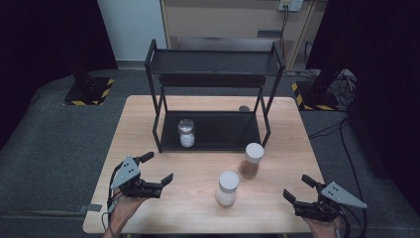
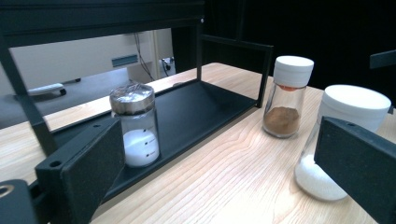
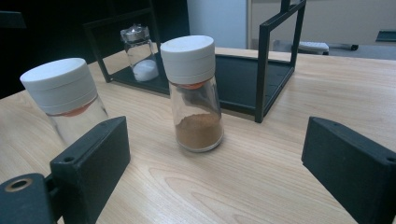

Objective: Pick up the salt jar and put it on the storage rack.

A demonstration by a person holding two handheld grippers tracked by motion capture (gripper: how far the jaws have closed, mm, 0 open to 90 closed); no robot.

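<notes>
Both tools, left tool (image 1: pixel 159 168) and right tool (image 1: pixel 297 188), are gaping wide, holding nothing. The brown spice jar (image 1: pixel 251 160) and white-powder jar (image 1: pixel 227 188) stand on the bench (image 1: pixel 198 208) between them. Glass looks slick and breakable, so I'd pinch mid-body under the cap

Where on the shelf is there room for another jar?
The bottom shelf is bare to the right of the silver-lidded jar. The top shelf looks bare too. It is tighter on the table where the brown-powder jar and white-powder jar stand close.
</notes>
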